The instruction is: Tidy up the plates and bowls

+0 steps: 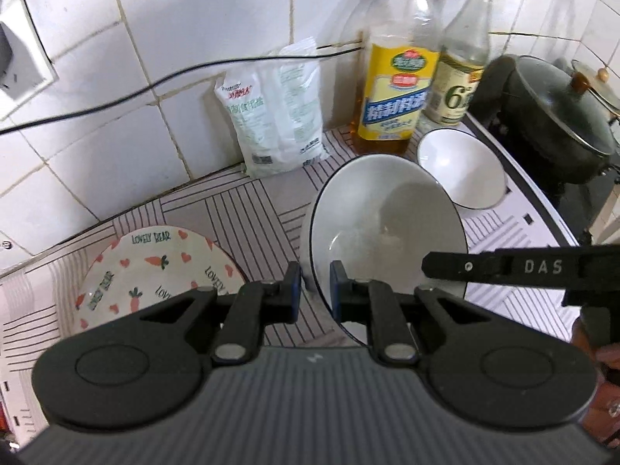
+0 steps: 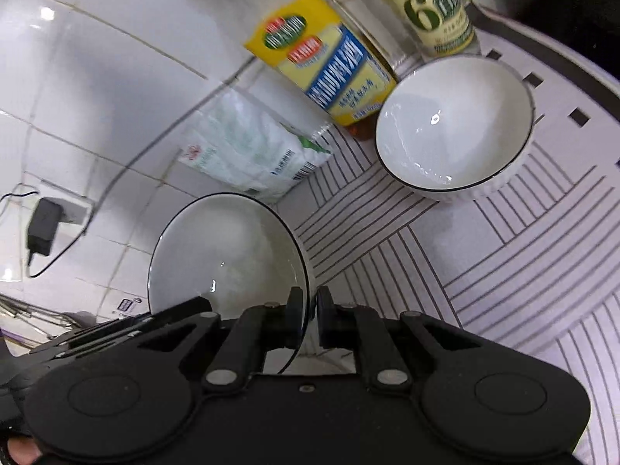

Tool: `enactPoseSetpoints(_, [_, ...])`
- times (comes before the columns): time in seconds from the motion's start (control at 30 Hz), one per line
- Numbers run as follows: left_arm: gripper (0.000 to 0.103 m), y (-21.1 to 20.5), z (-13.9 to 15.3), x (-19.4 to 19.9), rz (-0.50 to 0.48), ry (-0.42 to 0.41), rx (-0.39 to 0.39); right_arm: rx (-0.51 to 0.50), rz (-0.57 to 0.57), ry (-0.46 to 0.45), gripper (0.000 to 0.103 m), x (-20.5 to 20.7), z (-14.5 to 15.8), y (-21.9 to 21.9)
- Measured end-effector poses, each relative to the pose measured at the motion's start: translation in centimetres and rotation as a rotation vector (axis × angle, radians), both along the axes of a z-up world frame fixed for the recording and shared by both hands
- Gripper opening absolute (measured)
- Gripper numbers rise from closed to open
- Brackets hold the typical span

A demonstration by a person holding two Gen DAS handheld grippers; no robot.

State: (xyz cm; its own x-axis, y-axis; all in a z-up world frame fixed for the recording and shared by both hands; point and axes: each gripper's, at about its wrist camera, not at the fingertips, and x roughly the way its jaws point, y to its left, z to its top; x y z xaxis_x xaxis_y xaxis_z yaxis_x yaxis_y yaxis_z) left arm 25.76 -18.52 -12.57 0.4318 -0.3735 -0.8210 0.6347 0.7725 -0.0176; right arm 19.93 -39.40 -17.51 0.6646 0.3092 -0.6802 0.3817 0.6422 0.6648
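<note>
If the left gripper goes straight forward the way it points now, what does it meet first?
The left gripper already has the rim of the large bowl between its jaws, so it would push further onto that bowl first. Behind the bowl stands the yellow-label bottle, though depth is unclear.

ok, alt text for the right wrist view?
Right gripper pinches the rim of a black-rimmed white bowl, tilted above a striped counter mat. A second white bowl sits beyond, beside two bottles against the tiled wall.

White tiled wall with a socket rises behind a stripe-patterned counter.
</note>
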Motion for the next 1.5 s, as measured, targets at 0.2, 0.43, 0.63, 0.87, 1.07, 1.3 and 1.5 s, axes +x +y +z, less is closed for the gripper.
enactPoseSetpoints(0.2, [0.014,0.5,2.1,-3.1,-0.001,-0.006,0.015,-0.015,0.003,-0.017,0.011,-2.6,3.3,0.2])
enactPoseSetpoints(0.43, [0.014,1.3,3.2,-5.8,0.006,0.027,0.036,-0.013,0.000,-0.018,0.012,-5.3,5.2,0.7])
enactPoseSetpoints(0.63, [0.014,2.0,3.7,-7.7,-0.008,0.026,0.055,-0.044,0.022,0.002,0.012,-6.8,6.1,1.7])
enactPoseSetpoints(0.87, [0.014,2.7,2.2,-9.1,-0.019,0.063,0.080,-0.075,0.048,0.024,0.012,-7.8,6.2,2.8])
enactPoseSetpoints(1.07, [0.014,3.2,-0.9,-8.9,0.001,0.163,0.095,-0.147,0.072,0.053,0.012,-8.1,5.0,4.2])
enactPoseSetpoints(1.3, [0.014,2.7,-3.0,-7.8,0.019,0.214,0.118,-0.237,0.097,0.069,0.012,-7.6,3.9,5.2])
enactPoseSetpoints(1.5, [0.014,1.5,-3.9,-6.6,0.026,0.261,0.140,-0.350,0.157,0.087,0.012,-6.3,3.7,5.6])
